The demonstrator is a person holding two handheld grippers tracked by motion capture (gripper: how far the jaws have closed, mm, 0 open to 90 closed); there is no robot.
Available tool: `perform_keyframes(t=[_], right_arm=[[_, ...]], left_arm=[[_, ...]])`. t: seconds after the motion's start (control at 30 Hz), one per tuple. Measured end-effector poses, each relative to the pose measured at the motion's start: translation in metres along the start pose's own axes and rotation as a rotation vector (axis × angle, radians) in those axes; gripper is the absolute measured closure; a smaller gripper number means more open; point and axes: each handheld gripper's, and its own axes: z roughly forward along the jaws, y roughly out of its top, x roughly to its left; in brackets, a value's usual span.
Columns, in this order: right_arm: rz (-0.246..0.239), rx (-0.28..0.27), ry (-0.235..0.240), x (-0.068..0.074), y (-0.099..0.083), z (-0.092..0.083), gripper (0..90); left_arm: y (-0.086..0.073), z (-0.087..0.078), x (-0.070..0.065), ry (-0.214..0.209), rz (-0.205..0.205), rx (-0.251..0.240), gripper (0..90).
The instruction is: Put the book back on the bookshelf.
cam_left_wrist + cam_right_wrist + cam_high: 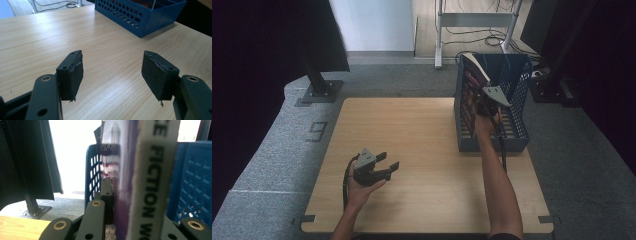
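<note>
Right gripper (112, 220) jaws are clamped tight on the book (147, 182), holding it upright over the blue basket (517, 135) so it drops in on edge, while the left gripper (387, 165) idles wide open and empty above the worktop (422, 150).

1. A book (147, 182) stands upright and close to the camera, between the two black jaws of the right gripper (136, 220), which are closed on it.
2. Its pale spine faces the viewer, with black capital letters running down it that read "FICTION"; the letters above and below are cut off.
3. The cover, left of the spine, is purple and blurred.
4. The left jaw's pad presses flat against that cover; the right jaw is mostly hidden behind the book.
5. A blue perforated basket (192, 180) surrounds the book, with one wall on each side of it.
6. A strip of wooden tabletop (22, 227) shows at the lower left corner.
7. A black metal post (27, 182) stands beyond the table's edge on grey floor.
</note>
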Motion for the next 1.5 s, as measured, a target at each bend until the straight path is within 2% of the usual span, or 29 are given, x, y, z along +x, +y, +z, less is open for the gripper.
perform_keyframes(t=[0.3, 0.53, 0.83, 0.93, 1.0, 1.1, 1.2, 1.33, 1.5], right_arm=[[-0.008, 0.031, 0.004, 0.006, -0.020, 0.006, 81.3], [0.008, 0.037, 0.004, 0.007, -0.026, -0.001, 80.8], [0.023, 0.107, 0.029, 0.010, -0.027, -0.018, 77.8], [0.020, 0.138, 0.039, 0.009, -0.024, -0.019, 76.4], [0.024, 0.178, 0.042, 0.009, -0.024, -0.017, 76.2], [0.007, 0.199, 0.026, 0.008, -0.022, -0.015, 79.2], [-0.004, 0.197, 0.007, 0.008, -0.021, -0.015, 81.2], [0.051, 0.168, -0.008, 0.001, -0.022, -0.012, 81.5], [0.062, 0.137, -0.020, -0.003, -0.025, -0.006, 81.6]], left_arm=[[0.000, -0.002, -0.001, -0.002, 0.003, -0.004, 34.3], [0.000, 0.000, -0.003, -0.005, 0.007, 0.005, 34.3], [0.000, 0.003, -0.008, -0.012, 0.013, 0.010, 34.3], [0.000, 0.003, -0.009, -0.013, 0.015, 0.009, 34.2], [0.001, 0.002, -0.010, -0.013, 0.015, 0.006, 34.2], [0.001, 0.002, -0.009, -0.013, 0.013, 0.006, 34.3], [0.001, 0.002, -0.008, -0.013, 0.009, 0.004, 34.5], [0.000, 0.002, -0.008, -0.012, 0.010, 0.005, 34.6], [0.000, 0.001, -0.005, -0.009, 0.005, 0.003, 34.7]])
